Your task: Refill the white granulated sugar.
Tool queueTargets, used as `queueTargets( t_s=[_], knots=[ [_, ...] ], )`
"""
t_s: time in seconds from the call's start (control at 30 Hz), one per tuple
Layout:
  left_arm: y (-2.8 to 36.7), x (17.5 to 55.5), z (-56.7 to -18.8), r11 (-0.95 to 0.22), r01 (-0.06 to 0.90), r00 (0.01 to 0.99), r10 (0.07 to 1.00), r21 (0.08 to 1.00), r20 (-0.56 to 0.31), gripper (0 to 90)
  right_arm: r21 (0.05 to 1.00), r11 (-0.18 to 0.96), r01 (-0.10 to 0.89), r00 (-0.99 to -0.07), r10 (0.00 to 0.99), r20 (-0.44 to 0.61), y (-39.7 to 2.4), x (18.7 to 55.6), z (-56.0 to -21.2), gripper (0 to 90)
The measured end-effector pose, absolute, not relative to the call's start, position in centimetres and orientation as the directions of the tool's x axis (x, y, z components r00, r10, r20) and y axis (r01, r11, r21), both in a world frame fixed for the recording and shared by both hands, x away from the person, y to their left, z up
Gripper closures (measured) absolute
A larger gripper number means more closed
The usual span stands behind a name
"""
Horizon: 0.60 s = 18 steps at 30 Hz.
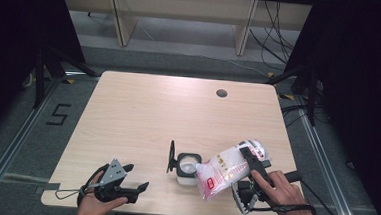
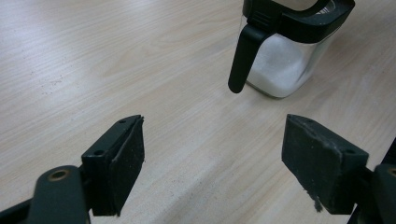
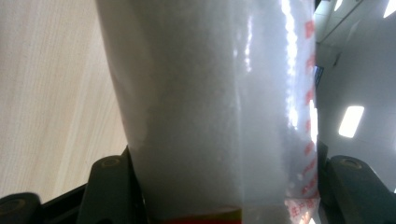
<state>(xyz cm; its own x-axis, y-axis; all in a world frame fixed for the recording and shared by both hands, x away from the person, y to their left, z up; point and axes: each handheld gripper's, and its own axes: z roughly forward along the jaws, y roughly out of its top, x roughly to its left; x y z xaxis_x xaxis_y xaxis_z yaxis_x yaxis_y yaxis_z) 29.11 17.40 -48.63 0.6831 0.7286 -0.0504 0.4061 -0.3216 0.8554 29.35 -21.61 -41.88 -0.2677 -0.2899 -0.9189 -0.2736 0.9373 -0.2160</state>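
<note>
A clear plastic bag of white granules (image 1: 227, 165) with red print lies tilted, its lower corner over a small glass jar (image 1: 187, 168). The jar's black lid (image 1: 171, 156) is flipped up on its left side. My right gripper (image 1: 248, 156) is shut on the bag's upper part. In the right gripper view the bag (image 3: 210, 102) is pressed between the two jaws of the right gripper (image 3: 224, 186). My left gripper (image 1: 137, 177) rests at the table's front left, open and holding nothing. In the left gripper view the jar (image 2: 285, 60), partly full of white granules, stands beyond the left gripper (image 2: 212, 163).
The wooden table (image 1: 143, 109) has a round cable hole (image 1: 222, 93) at the back right. Dark tripod legs (image 1: 45, 68) stand off the left edge. Cables (image 1: 298, 109) run on the floor at the right. A "5" mark (image 1: 58, 113) is taped on the floor.
</note>
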Motion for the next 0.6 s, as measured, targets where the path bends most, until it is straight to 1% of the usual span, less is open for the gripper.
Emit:
queueTargets(
  t_s=[0.07,0.1,0.17,0.23,0.3,0.4,0.43,0.47,0.6],
  knots=[
    [17.49,29.1,-48.55,-0.336,0.406,0.685,0.727,0.85,-0.04,20.5,-0.204,0.944,-0.26,-0.282,-0.276,-0.919,-21.55,29.25,-41.97,42.3],
    [17.49,29.1,-48.55,-0.336,0.406,0.685,0.727,0.85,-0.04,20.5,-0.224,0.938,-0.263,-0.278,-0.296,-0.914,-21.55,29.24,-41.82,42.3],
    [17.38,29.05,-48.57,-0.326,0.409,0.683,0.729,0.852,-0.049,20.5,-0.229,0.935,-0.271,-0.269,-0.302,-0.915,-21.54,29.24,-41.75,42.3],
    [17.4,29.03,-48.59,-0.325,0.412,0.68,0.732,0.851,-0.05,20.6,-0.206,0.942,-0.266,-0.267,-0.277,-0.923,-21.55,29.25,-41.79,42.3],
    [17.34,29.02,-48.59,-0.315,0.413,0.677,0.734,0.855,-0.056,20.5,-0.215,0.937,-0.274,-0.26,-0.288,-0.922,-21.5,29.26,-41.72,42.3],
    [17.4,29.05,-48.57,-0.328,0.408,0.683,0.729,0.852,-0.047,20.6,-0.204,0.937,-0.282,-0.251,-0.277,-0.927,-21.48,29.27,-41.87,42.3],
    [17.32,28.99,-48.62,-0.313,0.421,0.676,0.734,0.851,-0.064,20.5,-0.209,0.938,-0.277,-0.262,-0.282,-0.923,-21.45,29.24,-41.79,42.3],
    [17.39,29.03,-48.57,-0.324,0.412,0.681,0.731,0.852,-0.05,20.5,-0.211,0.937,-0.277,-0.262,-0.285,-0.922,-21.45,29.25,-41.77,42.3],
    [17.45,29.02,-48.55,-0.328,0.411,0.68,0.731,0.85,-0.047,20.6,-0.232,0.927,-0.294,-0.241,-0.307,-0.921,-21.5,29.39,-41.54,42.3]
  ],
)
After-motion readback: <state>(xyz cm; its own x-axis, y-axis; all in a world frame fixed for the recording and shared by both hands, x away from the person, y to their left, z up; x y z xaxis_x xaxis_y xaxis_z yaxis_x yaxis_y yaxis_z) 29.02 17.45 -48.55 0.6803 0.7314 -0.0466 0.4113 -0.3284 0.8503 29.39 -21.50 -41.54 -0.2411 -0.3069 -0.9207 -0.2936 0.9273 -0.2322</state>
